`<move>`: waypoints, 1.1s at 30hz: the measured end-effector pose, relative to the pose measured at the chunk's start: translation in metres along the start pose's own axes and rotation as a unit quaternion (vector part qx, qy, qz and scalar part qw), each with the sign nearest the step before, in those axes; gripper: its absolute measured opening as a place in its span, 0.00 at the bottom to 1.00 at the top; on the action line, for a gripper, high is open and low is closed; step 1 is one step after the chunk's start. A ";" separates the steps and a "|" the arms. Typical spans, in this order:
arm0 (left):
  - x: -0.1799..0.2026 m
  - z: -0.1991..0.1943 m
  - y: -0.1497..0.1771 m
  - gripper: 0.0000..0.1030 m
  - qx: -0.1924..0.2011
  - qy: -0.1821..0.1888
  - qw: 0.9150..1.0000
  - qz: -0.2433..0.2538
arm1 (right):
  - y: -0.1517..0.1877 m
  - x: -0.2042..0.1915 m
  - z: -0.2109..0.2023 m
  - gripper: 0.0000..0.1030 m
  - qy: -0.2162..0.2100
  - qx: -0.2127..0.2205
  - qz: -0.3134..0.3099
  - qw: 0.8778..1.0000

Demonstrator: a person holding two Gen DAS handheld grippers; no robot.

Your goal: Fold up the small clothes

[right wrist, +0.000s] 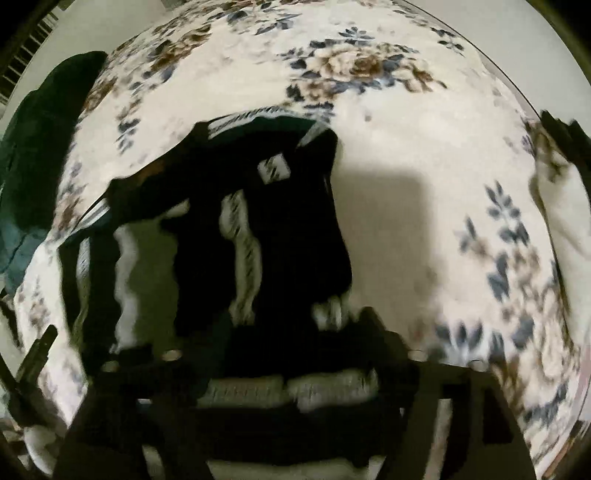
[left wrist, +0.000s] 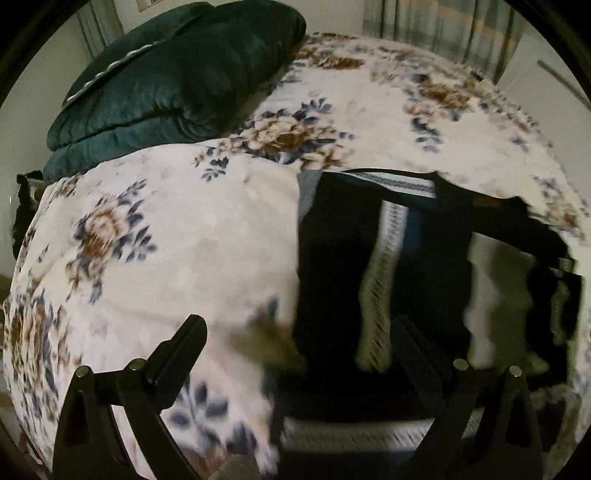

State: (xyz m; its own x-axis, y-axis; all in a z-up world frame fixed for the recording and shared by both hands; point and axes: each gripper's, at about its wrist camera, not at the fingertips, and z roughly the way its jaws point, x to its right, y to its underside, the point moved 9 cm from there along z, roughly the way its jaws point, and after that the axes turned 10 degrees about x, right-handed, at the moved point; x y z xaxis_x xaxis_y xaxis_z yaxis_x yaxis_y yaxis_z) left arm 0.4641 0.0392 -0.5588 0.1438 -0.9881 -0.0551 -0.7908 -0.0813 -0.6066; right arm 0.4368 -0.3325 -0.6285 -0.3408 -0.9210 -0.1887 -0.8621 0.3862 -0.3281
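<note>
A small dark navy garment (left wrist: 399,266) with white patterned stripes lies on the floral bedspread (left wrist: 184,229). My left gripper (left wrist: 299,339) is open, its left finger (left wrist: 184,343) over bare bedspread and its right finger over the garment's near left part. In the right wrist view the same garment (right wrist: 288,229) lies ahead, with a white label (right wrist: 274,168) near its far edge. My right gripper (right wrist: 273,332) hovers over the garment's near edge; its dark fingers blur into the cloth, so the jaw state is unclear.
A folded dark green quilt (left wrist: 177,85) lies at the bed's far left and shows at the left edge of the right wrist view (right wrist: 33,147). Curtains (left wrist: 443,29) hang behind the bed. A white cloth (right wrist: 569,229) lies at the bed's right edge.
</note>
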 end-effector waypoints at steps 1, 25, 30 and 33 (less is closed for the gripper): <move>0.004 -0.010 0.005 0.98 -0.004 0.006 1.000 -0.004 | 0.007 0.000 -0.013 0.81 -0.008 -0.002 -0.001 1.000; 0.341 -0.175 0.358 0.98 -0.236 0.085 0.967 0.043 | 0.095 0.228 -0.077 0.89 -0.068 -0.149 -0.106 0.981; 0.323 -0.163 0.360 0.97 -0.214 0.027 0.976 0.019 | 0.092 0.229 -0.051 0.88 -0.088 -0.167 -0.107 0.976; 0.333 -0.159 0.358 0.97 -0.210 0.042 0.977 0.015 | 0.091 0.222 -0.034 0.88 -0.095 -0.178 -0.105 0.974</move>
State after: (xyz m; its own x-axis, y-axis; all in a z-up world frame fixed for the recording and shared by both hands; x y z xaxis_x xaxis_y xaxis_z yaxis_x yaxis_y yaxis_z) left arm 0.1343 -0.3399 -0.6677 0.0814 -0.9967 0.0080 -0.9710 -0.0811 -0.2250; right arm 0.2695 -0.5034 -0.6687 -0.0957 -0.9385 -0.3317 -0.9923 0.1161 -0.0423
